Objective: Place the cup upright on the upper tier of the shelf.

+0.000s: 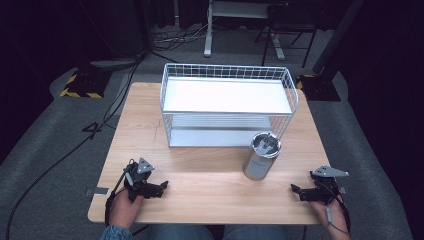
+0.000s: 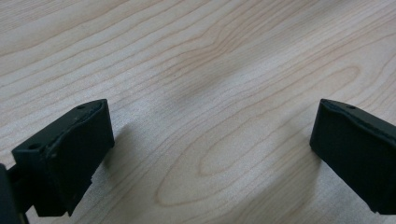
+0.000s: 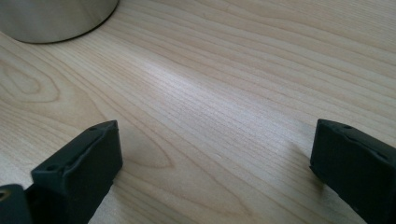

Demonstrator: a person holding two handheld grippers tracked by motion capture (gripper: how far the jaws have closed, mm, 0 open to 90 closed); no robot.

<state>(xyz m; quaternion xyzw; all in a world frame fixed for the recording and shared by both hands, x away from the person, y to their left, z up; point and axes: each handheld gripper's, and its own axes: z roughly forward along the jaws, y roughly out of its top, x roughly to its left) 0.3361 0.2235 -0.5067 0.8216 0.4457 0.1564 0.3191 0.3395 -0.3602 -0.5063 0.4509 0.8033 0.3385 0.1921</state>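
- On the near edge of the wooden table point(image 1: 200, 185), the left gripper point(image 1: 161, 187) and the right gripper point(image 1: 296, 190) are being rested low, both pointing inward, jaws spread wide with nothing between them.
- Between them but nearer the right gripper, the steel canister point(image 1: 261, 155) is standing upright, just in front of the white wire rack point(image 1: 227, 102); its rounded base point(image 3: 56, 18) is being seen ahead of the right gripper's jaws.
- A reach for the canister is probably being prepared; the right gripper is better placed.
- The jaws are best being kept wide and level, closed around the mid-body, since a smooth tall cylinder is easily being tipped toward the rack.
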